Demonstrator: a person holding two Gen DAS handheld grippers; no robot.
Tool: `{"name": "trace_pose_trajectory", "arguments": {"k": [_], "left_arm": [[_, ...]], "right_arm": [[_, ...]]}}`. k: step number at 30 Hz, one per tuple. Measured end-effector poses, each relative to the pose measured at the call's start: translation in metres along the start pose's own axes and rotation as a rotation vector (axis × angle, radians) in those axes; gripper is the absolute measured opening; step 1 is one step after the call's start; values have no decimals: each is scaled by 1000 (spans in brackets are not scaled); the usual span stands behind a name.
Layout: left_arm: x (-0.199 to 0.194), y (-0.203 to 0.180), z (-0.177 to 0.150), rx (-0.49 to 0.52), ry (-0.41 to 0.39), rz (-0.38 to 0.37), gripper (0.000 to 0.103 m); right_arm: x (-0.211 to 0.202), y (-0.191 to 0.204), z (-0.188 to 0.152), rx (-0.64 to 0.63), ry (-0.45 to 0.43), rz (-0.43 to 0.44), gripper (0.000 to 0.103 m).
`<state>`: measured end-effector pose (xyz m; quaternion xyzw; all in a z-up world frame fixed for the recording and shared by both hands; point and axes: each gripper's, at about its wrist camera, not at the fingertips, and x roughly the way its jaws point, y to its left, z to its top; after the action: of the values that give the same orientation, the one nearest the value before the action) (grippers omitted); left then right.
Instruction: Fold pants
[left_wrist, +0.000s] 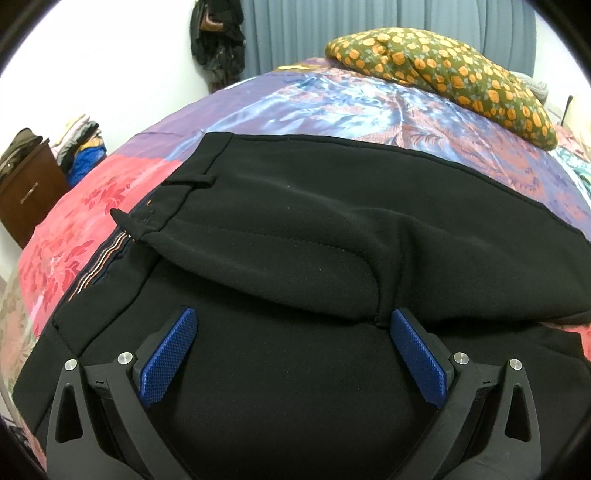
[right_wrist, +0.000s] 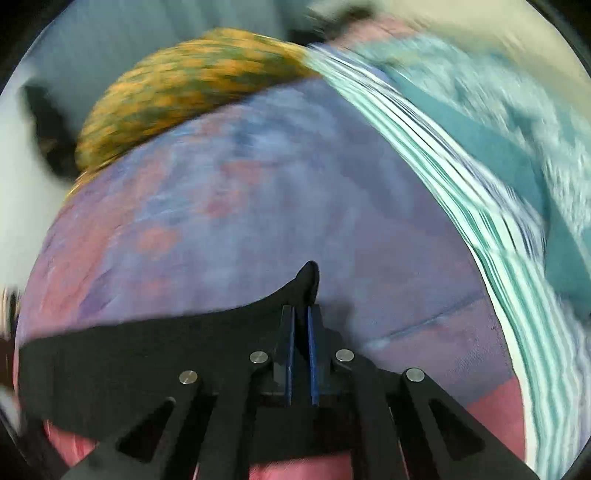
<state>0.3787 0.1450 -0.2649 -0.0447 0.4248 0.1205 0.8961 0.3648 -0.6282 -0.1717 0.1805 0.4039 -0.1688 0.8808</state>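
Observation:
Black pants (left_wrist: 314, 229) lie across the patterned bedspread (left_wrist: 74, 236), waistband and belt loops at the left, one layer folded over the other. My left gripper (left_wrist: 293, 325) hovers open just above the pants, its blue pads (left_wrist: 168, 354) spread wide with only flat cloth beneath. In the blurred right wrist view my right gripper (right_wrist: 302, 314) is shut on a raised edge of the black pants (right_wrist: 147, 354), a peak of cloth sticking up past the closed blue pads (right_wrist: 313, 354).
An orange-flowered pillow (left_wrist: 443, 70) rests at the far side of the bed, also blurred in the right wrist view as pillow (right_wrist: 184, 88). A wooden cabinet (left_wrist: 26, 188) with piled clothes stands left of the bed. Dark clothes (left_wrist: 218, 40) hang on the wall. Teal striped bedding (right_wrist: 461, 166) lies right.

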Motion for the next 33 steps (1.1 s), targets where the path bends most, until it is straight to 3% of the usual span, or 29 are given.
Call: {"name": "trace_pose_trajectory", "arguments": {"k": [5,8,10,13,14,15,17,19,21,22,25,27,30,32,33], "left_arm": [[1,-1,3,8,4,10,103],[1,-2,4,15,6,18,103],[2,-2,5,20,8,22,103],[2,-2,7,25,16,27,103],[2,-3,7,26,19,27,103],[2,-3,8,26,23,27,103],[2,-1,8,23,31,21,103],[2,0,9,19,40,13,103],[-1,0,12,22,73,17,103],[-3,-2,13,23,98,18,102],[-22,-12,14,8,105,-137,102],[-35,-25,15,-8,69,-187,102],[-30,-44,14,-2,47,-196,103],[-4,-55,4,45,126,-161,103],[-3,-60,0,75,81,-139,103]], "right_arm": [[-83,95,-65,-296,-37,184,7],[-127,152,-138,-452,1,315,7],[-146,191,-203,-577,71,422,7],[-158,211,-276,-643,151,479,7],[-156,208,-297,-609,180,459,12],[-153,202,-308,-574,201,447,25],[-151,188,-325,-518,203,334,50],[-167,181,-325,-481,113,206,56],[-187,180,-314,-411,-5,146,78],[-194,181,-311,-372,-59,130,82],[-202,192,-308,-220,-163,139,85],[-196,205,-311,-165,-196,166,85],[-174,238,-319,-177,-195,163,84],[-161,257,-319,-255,-165,168,84],[-160,265,-319,-292,-166,162,84]]}}
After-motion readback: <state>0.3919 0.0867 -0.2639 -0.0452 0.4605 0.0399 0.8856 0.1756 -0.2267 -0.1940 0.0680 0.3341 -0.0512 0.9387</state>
